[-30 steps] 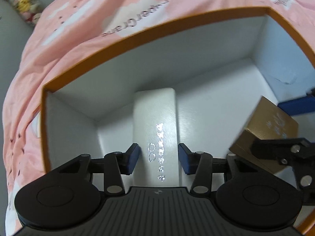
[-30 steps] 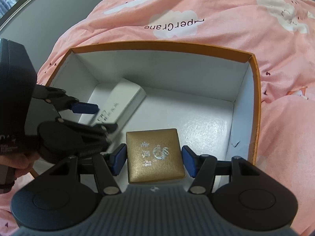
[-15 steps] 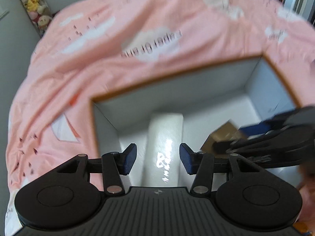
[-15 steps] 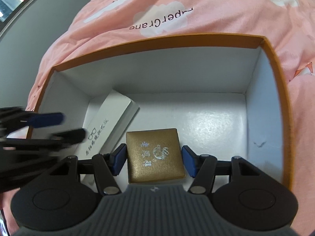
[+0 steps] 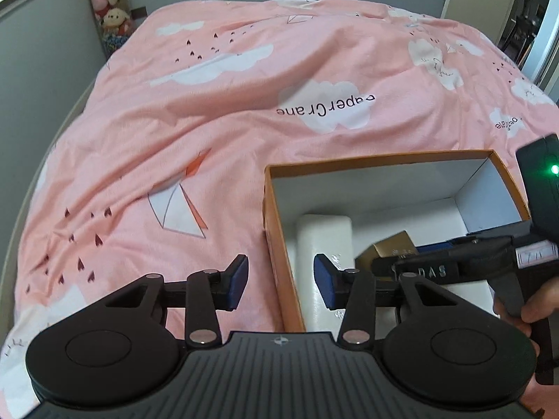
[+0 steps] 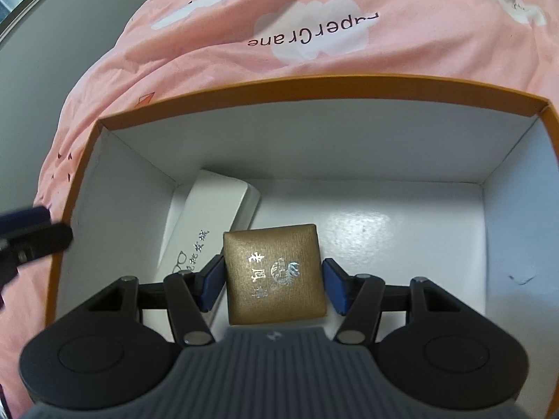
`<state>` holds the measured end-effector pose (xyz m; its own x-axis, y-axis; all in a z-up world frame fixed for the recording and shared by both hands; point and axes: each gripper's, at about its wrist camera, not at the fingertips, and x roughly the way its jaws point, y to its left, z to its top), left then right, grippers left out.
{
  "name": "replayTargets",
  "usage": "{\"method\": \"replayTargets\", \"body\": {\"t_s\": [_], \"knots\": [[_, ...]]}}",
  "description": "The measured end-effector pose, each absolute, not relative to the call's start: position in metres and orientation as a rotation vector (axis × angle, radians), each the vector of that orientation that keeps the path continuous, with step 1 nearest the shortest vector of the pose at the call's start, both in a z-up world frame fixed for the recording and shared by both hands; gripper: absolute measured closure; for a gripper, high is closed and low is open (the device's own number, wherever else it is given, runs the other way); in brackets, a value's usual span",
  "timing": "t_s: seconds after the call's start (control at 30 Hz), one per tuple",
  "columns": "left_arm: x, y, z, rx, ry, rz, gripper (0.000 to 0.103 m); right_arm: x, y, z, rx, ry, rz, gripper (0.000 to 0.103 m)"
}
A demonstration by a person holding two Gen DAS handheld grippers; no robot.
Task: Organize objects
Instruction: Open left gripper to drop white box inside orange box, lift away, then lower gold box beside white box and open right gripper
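Note:
An orange box (image 6: 314,85) with a white inside sits on a pink duvet. On its floor, along the left wall, lies a long white glasses case (image 6: 216,206). My right gripper (image 6: 273,281) is shut on a square gold box (image 6: 269,248), held low inside the orange box just right of the case. In the left wrist view my left gripper (image 5: 281,272) hangs above the orange box's left wall (image 5: 276,244). Its jaws are closing with nothing between them. The white case (image 5: 325,234) and gold box (image 5: 391,248) show beyond it.
The pink duvet (image 5: 244,122) with cloud prints spreads all round the box. Plush toys (image 5: 108,0) stand in the far left corner by a grey wall, and a doorway (image 5: 531,17) opens far right. A hand (image 5: 534,310) grips the right tool.
My left gripper has lifted out of the box and shifted left, leaving the white case lying inside. My right gripper has carried the gold box further into the box.

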<state>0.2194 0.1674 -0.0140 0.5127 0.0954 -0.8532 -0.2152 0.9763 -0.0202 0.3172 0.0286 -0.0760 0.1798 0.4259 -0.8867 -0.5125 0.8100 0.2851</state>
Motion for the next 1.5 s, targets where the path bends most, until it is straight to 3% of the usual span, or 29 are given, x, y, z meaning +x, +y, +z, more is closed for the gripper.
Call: {"method": "replayTargets", "body": {"t_s": [0.63,1.17,1.23,1.37,1.5], "knots": [[0.191,0.166,-0.030,-0.228,1.019,0.163,0.055,0.304,0.028,-0.053,0.041,1.396,0.839,0.041],[0.177,0.175,-0.029,-0.248,1.008,0.195,0.052,0.283,0.050,-0.077,0.065,1.514,0.901,0.040],[0.176,0.175,-0.029,-0.254,1.009,0.192,0.052,0.282,0.049,-0.074,0.067,1.520,0.925,0.032],[0.176,0.176,-0.029,-0.258,1.007,0.190,0.052,0.284,0.052,-0.067,0.037,1.508,0.942,0.032],[0.175,0.175,-0.028,-0.249,1.005,0.187,0.052,0.284,0.050,-0.064,0.000,1.511,0.947,0.046]]}}
